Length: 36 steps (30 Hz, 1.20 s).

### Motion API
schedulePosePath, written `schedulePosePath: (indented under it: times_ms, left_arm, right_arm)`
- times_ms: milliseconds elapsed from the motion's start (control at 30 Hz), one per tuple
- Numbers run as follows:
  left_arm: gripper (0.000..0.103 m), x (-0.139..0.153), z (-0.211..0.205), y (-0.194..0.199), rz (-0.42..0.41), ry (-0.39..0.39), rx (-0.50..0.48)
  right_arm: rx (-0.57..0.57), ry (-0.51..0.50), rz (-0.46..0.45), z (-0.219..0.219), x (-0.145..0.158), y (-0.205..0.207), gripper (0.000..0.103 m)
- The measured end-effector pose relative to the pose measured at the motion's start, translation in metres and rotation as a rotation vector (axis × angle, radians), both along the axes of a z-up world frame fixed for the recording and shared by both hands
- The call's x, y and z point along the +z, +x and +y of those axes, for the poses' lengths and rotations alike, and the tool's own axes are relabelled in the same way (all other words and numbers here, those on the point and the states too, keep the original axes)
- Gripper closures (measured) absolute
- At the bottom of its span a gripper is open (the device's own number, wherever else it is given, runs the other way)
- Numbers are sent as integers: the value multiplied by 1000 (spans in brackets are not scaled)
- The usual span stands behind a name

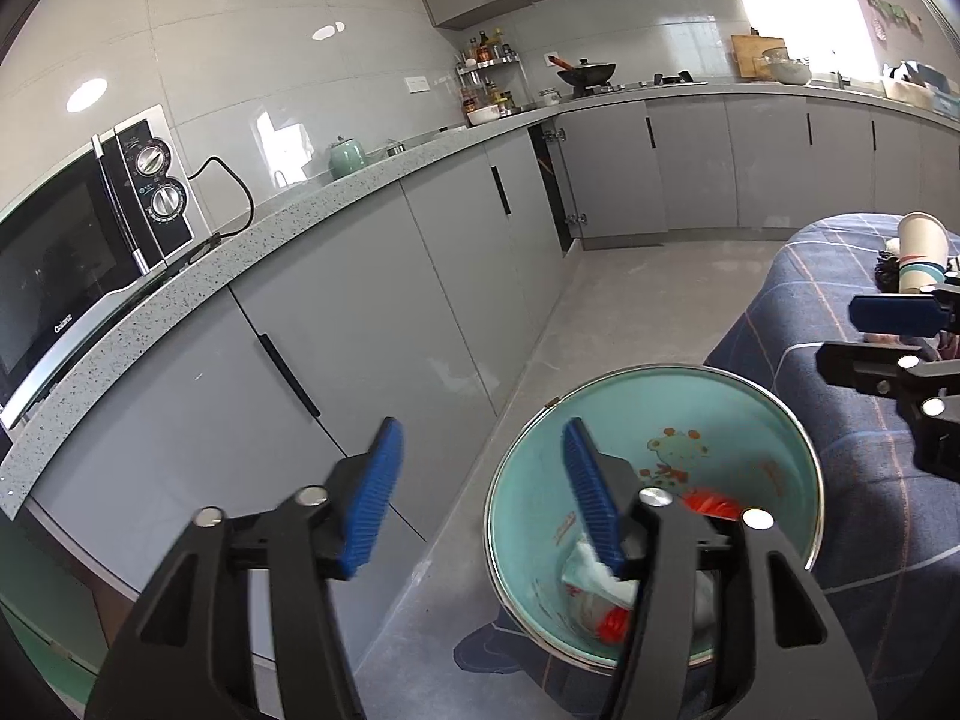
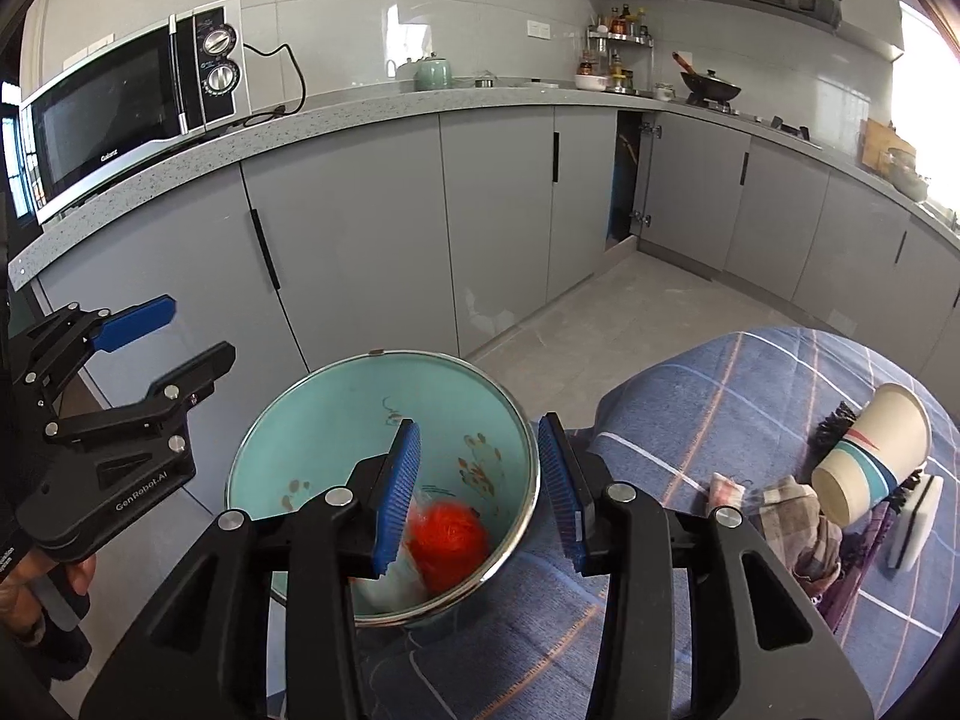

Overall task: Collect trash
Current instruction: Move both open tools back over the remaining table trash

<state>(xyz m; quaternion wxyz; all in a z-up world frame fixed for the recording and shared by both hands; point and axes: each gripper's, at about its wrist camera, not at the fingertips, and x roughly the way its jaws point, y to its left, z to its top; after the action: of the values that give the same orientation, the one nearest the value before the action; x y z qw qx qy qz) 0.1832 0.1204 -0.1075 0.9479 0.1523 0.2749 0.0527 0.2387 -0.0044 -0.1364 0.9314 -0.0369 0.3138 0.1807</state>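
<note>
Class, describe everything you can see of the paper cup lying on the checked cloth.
The paper cup looks like white paper with teal and dark bands and a small red mark. It lies on its side, tilted, open mouth toward the lower left, apparently empty, on the blue checked cloth. It rests against a white block, beside crumpled fabric scraps. Neither gripper touches it.

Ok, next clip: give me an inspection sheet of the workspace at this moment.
Surface: blue plaid cloth over the table.
Job's things: teal bin beside the table, holding red netting and white wrappers; paper cup on its side on the cloth.
Clutter: folded cloths and white sponge by the cup.
Grippers: left gripper open, empty; right gripper open, empty, over the bin rim.
Cables: microwave cord on the counter.
Surroundings: grey cabinets, one door ajar; wok on the stove.
</note>
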Motion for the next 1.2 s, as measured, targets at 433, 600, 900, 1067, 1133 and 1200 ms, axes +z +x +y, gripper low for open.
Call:
schedulePosePath:
  times_ms: [433,600,900,1067,1133,1200]
  left_arm:
    - [28,7,-20,-6,-10,11,-21]
    - [27,8,-43,-7,-8,8,-54]
    - [24,3,-112,-10,5,4,-168]
    - [23,-5,-148,-10,25,7,-226]
    - [23,-6,-160,-9,30,14,-245]
    - [23,-6,-174,-8,30,18,-268]
  right_arm:
    - [-51,-13,-15,-30,3,-18,58]
    - [-102,-13,-24,-60,5,-29,56]
    - [-263,-5,-22,-137,-2,-56,53]
    - [-365,15,7,-177,-14,-67,51]
    - [-401,16,16,-189,-19,-69,50]
    - [-424,25,23,-199,-22,-71,49]
